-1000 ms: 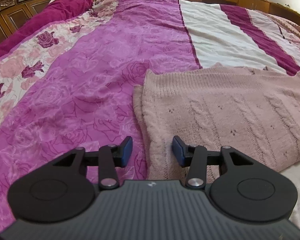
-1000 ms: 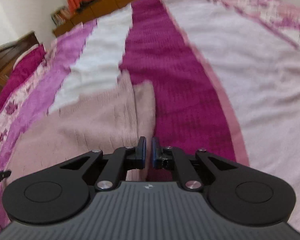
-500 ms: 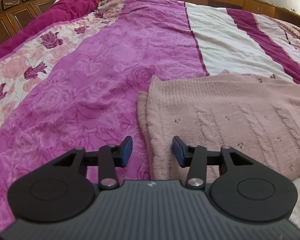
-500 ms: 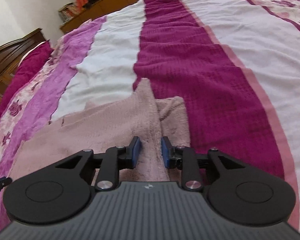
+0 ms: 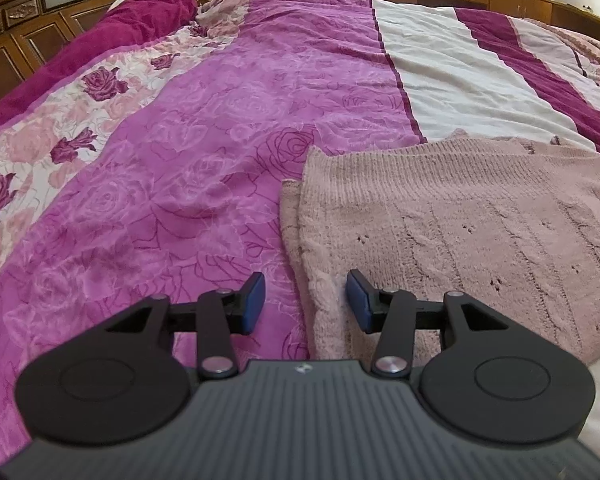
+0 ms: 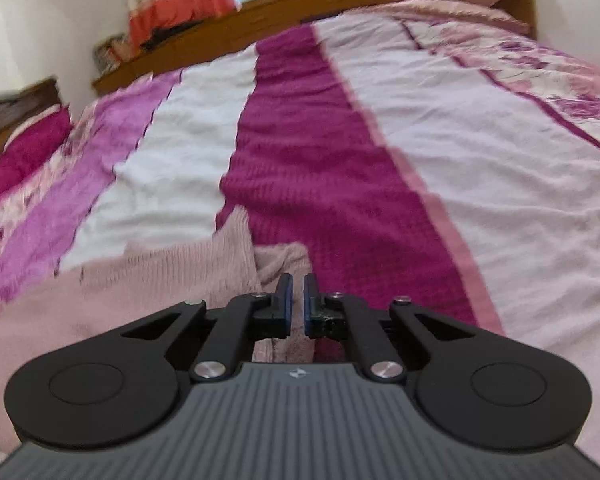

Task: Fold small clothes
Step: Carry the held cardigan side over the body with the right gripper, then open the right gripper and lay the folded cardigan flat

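A pink sweater (image 5: 460,220) lies flat on the bed (image 5: 220,120). The left gripper (image 5: 306,300) hangs half open over its edge, holding nothing — the right gripper (image 6: 296,298) has just been closing, nearly shut, over a fold.

Left gripper (image 5: 306,300) fingers apart, right gripper (image 6: 297,298) nearly closed

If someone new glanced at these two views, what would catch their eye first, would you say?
Probably the pale pink knitted sweater lying flat on the near part of the bed, against the vivid magenta rose-patterned bedspread. Next, the tongs: the left tongs stand open over the sweater's left edge, while the right tongs, nearly closed, have just been closing at its right edge.
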The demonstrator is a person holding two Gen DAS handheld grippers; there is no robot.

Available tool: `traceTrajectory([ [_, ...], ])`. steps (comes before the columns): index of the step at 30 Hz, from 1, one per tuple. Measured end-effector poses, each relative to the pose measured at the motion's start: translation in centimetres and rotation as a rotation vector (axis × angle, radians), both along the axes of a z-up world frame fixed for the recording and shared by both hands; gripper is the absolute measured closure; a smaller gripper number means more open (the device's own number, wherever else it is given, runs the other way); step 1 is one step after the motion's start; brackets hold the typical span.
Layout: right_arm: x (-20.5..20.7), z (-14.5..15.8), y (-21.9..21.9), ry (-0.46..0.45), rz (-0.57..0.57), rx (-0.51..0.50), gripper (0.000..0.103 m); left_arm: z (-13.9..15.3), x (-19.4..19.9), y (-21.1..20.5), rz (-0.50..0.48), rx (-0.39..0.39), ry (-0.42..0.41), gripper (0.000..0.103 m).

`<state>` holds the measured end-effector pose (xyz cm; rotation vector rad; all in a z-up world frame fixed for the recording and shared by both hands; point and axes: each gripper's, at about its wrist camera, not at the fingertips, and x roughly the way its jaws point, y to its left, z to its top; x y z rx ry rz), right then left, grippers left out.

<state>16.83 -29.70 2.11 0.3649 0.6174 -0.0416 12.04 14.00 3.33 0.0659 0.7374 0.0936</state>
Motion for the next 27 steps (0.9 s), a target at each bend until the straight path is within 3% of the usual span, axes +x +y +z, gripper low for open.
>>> traceTrajectory([
  [3, -1.5, 0.7, -0.1, -0.04, 0.022, 0.065, 0.079, 0.1, -0.4, -0.1, -0.006, 0.011, -0.005, 0.056],
  [7, -3.0, 0.6, 0.6, -0.069, 0.118, 0.144, 0.075, 0.2, -0.7, -0.2, -0.003, 0.014, -0.003, 0.056],
  [9, -3.0, 0.4, 1.4, -0.051, 0.174, 0.164, 0.067, 0.2, -0.7, -0.3, -0.001, 0.011, -0.001, 0.056],
  [12, -2.4, -0.2, 3.1, -0.014, 0.216, 0.11, 0.065, 0.1, -0.7, -0.3, 0.006, 0.006, 0.002, 0.057],
  [14, -1.2, -1.0, 4.1, 0.037, 0.165, -0.007, 0.067, -0.1, -0.7, -0.2, 0.012, -0.001, 0.005, 0.056],
  [16, -0.5, -1.3, 4.7, 0.022, 0.159, -0.075, 0.067, -0.1, -0.7, -0.1, 0.015, -0.009, 0.007, 0.056],
  [20, -0.4, 0.3, 6.0, 0.001, 0.151, -0.094, 0.065, 0.0, -0.7, 0.0, 0.009, -0.009, 0.009, 0.056],
  [22, -0.1, 0.9, 6.6, -0.02, 0.203, -0.098, 0.065, 0.0, -0.7, 0.0, 0.007, -0.004, 0.01, 0.056],
  [25, 0.5, 1.0, 7.2, 0.005, 0.308, -0.027, 0.065, 0.0, -0.7, -0.1, 0.01, -0.006, 0.009, 0.056],
  [27, 0.0, 1.1, 8.4, -0.025, 0.364, -0.046, 0.065, 0.0, -0.8, -0.1, 0.008, -0.006, 0.007, 0.057],
])
